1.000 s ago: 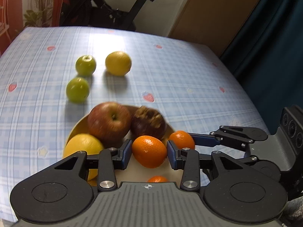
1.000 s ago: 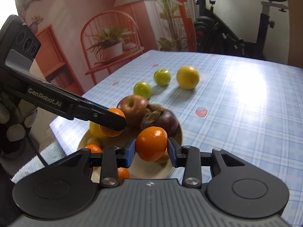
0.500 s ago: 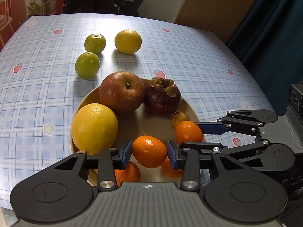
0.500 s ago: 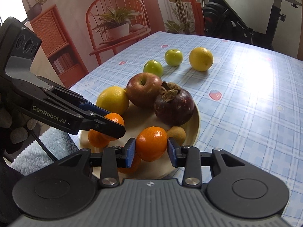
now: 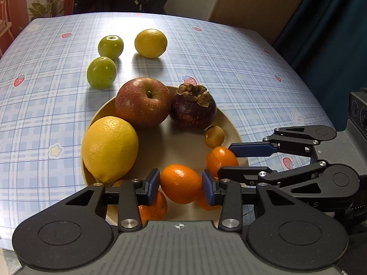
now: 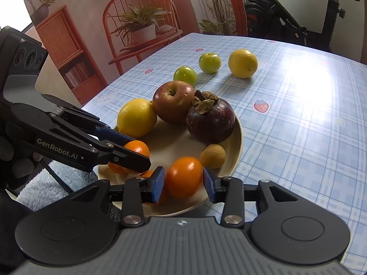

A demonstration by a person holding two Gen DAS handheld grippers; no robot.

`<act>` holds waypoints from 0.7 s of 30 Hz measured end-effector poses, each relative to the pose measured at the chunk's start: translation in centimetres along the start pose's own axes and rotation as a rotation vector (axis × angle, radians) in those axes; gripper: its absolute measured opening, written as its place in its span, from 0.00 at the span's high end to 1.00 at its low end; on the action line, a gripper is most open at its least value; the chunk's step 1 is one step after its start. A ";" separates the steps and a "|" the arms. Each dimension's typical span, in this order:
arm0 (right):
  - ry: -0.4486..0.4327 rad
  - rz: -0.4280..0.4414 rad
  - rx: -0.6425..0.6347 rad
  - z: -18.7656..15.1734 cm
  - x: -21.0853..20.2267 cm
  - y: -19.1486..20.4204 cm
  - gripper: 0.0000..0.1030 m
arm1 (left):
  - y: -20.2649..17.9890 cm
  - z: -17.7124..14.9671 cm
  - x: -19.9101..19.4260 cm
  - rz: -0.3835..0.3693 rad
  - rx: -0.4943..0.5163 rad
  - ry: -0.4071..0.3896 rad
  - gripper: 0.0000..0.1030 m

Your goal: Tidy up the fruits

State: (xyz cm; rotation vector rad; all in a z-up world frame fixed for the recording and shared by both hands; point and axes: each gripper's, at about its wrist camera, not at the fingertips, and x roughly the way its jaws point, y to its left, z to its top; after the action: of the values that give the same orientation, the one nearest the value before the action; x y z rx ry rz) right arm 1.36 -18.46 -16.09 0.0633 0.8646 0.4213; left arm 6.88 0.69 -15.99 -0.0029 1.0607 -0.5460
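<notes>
A cream plate point(image 5: 231, 128) point(image 6: 237, 137) holds a red apple point(image 5: 143, 102) point(image 6: 173, 102), a dark mangosteen point(image 5: 193, 107) point(image 6: 211, 120), a large lemon point(image 5: 110, 147) point(image 6: 137, 117), a small brown longan point(image 5: 214, 136) point(image 6: 212, 155) and a few mandarins. My left gripper point(image 5: 180, 186) is shut on a mandarin point(image 5: 180, 183) low over the plate's near edge. My right gripper point(image 6: 184, 183) is shut on another mandarin point(image 6: 184, 176), also low over the plate; it shows in the left wrist view point(image 5: 221, 158).
Two green apples point(image 5: 101, 72) point(image 5: 110, 46) and a yellow lemon point(image 5: 150, 43) lie on the checked tablecloth beyond the plate. An exercise bike point(image 6: 298, 16) stands past the far table edge. A chair with a potted plant point(image 6: 142, 27) stands on one side.
Both grippers have come down and nearer over the plate with their mandarins still held. The fruits on the plate now look larger and closer.
</notes>
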 end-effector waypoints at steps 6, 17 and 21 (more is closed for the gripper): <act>-0.026 -0.018 -0.024 0.3 -0.5 0.4 0.60 | 0.5 0.3 -0.3 -0.004 -0.028 -0.014 0.59; -0.175 -0.126 0.020 2.1 -2.8 -2.3 0.60 | 1.7 2.2 -2.9 0.066 -0.085 -0.192 0.59; -0.226 -0.177 0.054 3.0 -2.6 -3.8 0.60 | 3.0 3.6 -3.1 0.139 -0.119 -0.236 0.59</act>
State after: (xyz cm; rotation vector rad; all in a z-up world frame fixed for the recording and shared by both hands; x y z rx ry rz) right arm 3.39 -22.65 -13.07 0.0819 0.6525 0.2200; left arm 9.98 3.64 -12.43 -0.0956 0.8544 -0.3470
